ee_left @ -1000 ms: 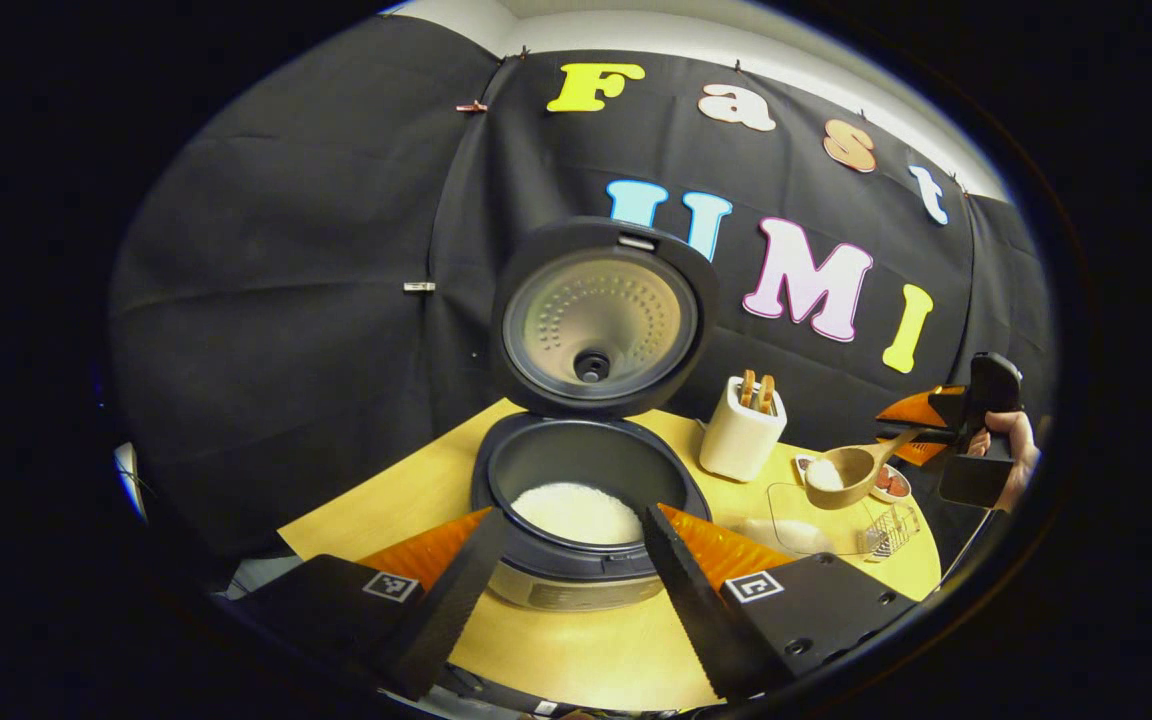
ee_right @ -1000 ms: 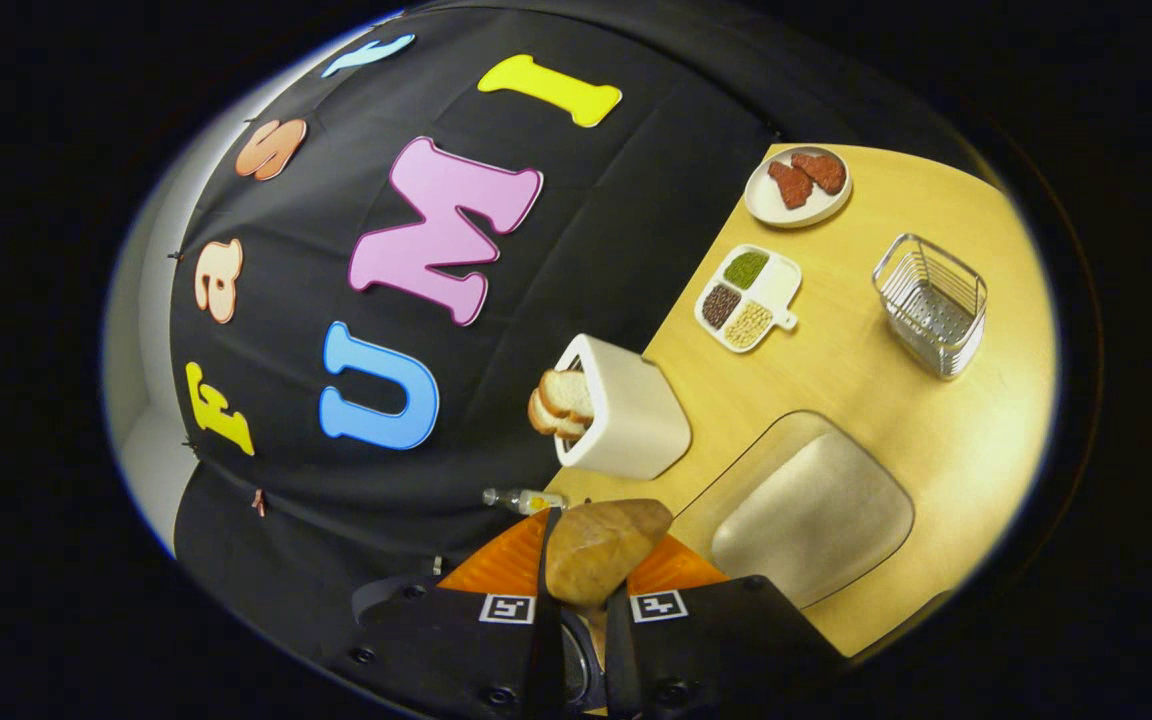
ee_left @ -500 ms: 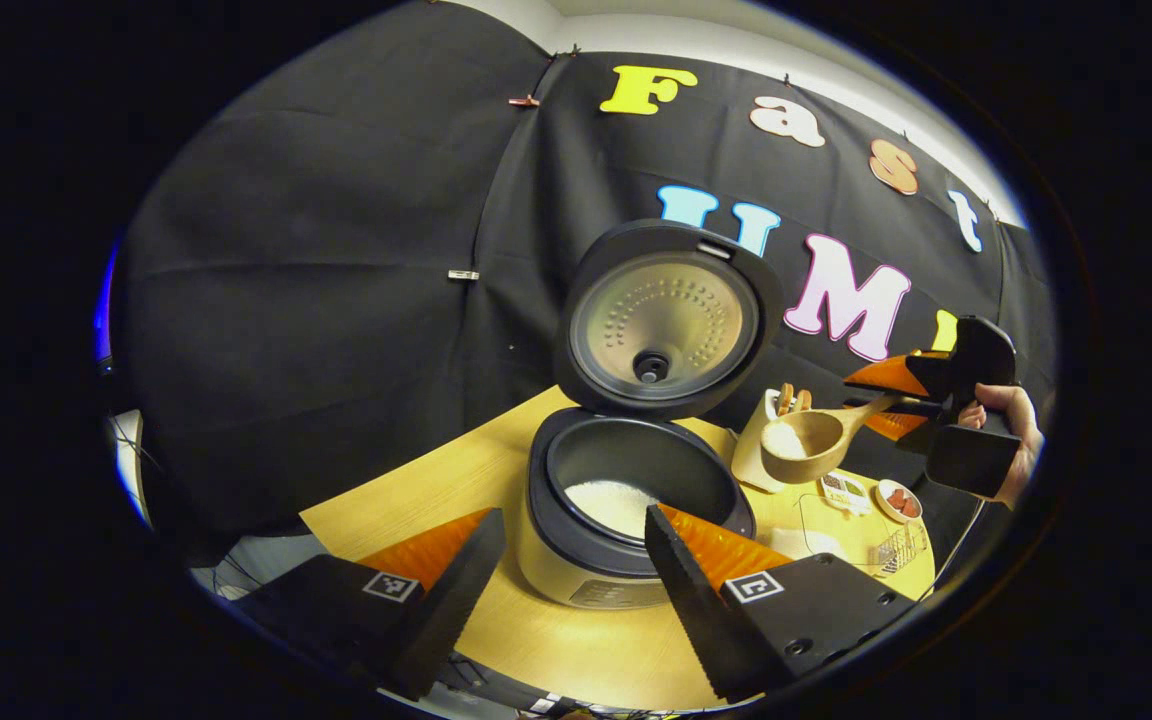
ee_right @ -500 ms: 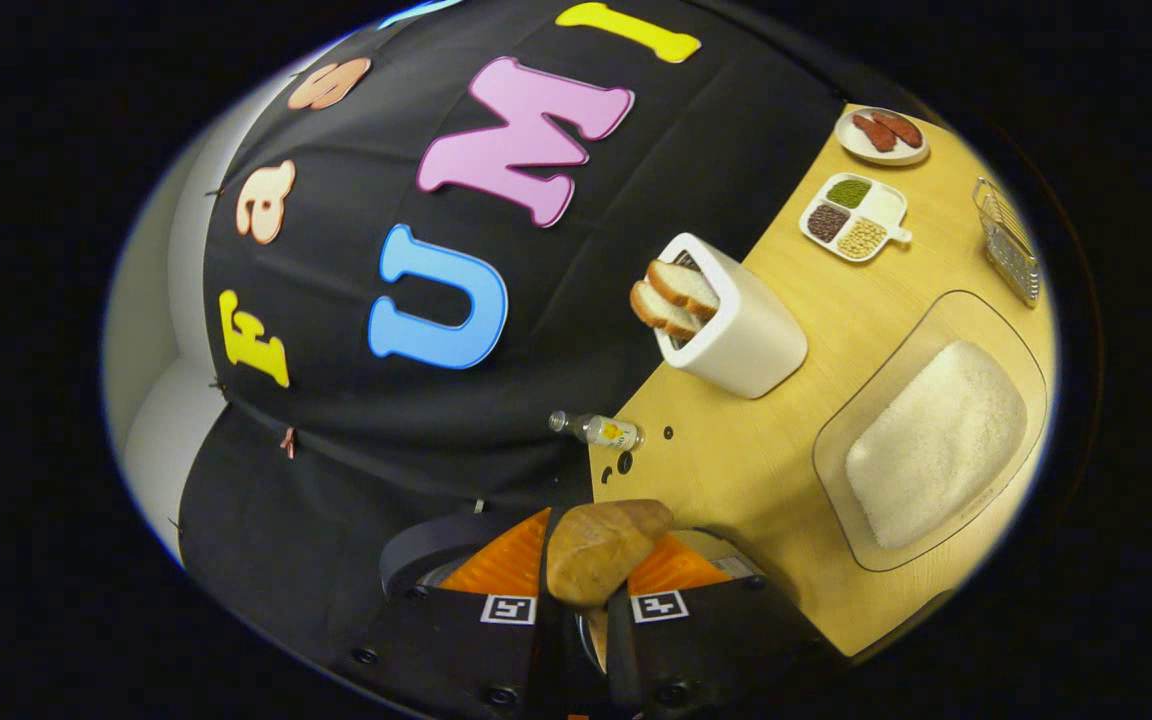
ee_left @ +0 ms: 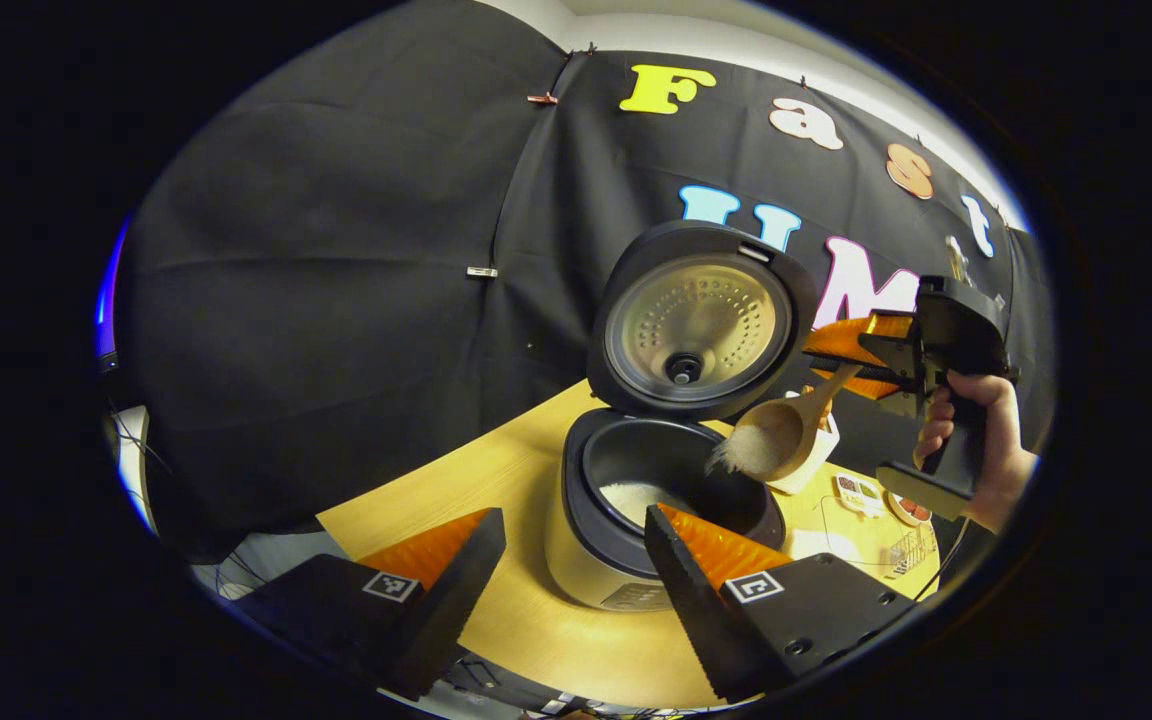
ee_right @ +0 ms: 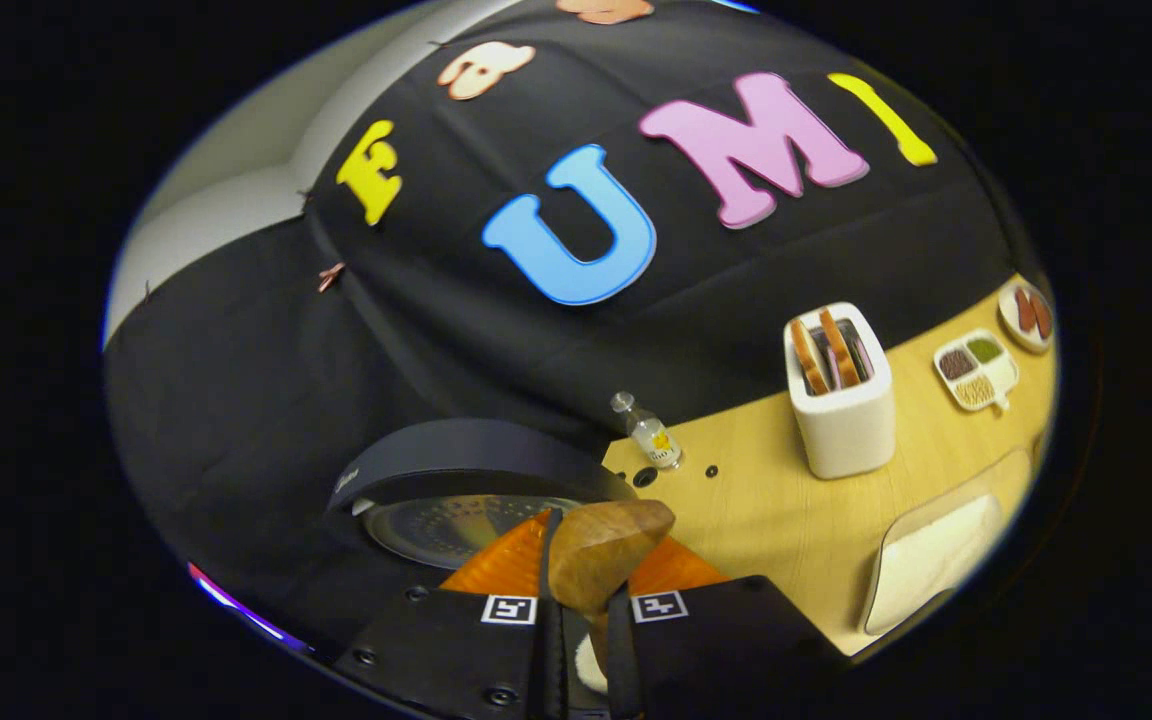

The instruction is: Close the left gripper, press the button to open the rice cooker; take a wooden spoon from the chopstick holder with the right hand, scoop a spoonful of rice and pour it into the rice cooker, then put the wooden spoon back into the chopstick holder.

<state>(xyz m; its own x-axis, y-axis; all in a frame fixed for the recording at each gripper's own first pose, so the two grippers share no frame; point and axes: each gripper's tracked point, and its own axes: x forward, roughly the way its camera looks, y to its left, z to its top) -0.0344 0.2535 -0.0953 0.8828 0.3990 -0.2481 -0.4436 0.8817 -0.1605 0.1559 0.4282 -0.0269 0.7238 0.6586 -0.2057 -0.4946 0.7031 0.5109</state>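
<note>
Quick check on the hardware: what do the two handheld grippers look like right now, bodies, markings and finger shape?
Left gripper: black blocky carriers, each with a white square fiducial tag, and long wedge-shaped fingers with serrated inner edges. Right gripper: the same black carriers with two square tags, and visible screws. In the left gripper view, it has a black pistol-style handle in a bare hand. No sleeve or cable is visible.

Smooth pale wooden spoon (ee_left: 781, 430) over the dark matt rice cooker pot (ee_left: 671, 480); brushed, dimpled metal lid plate (ee_left: 696, 320) gleams; light wood-grain counter (ee_left: 526, 470), satin; glossy white ceramic holder (ee_right: 841, 420); matt black cloth wall (ee_left: 336, 280).
</note>
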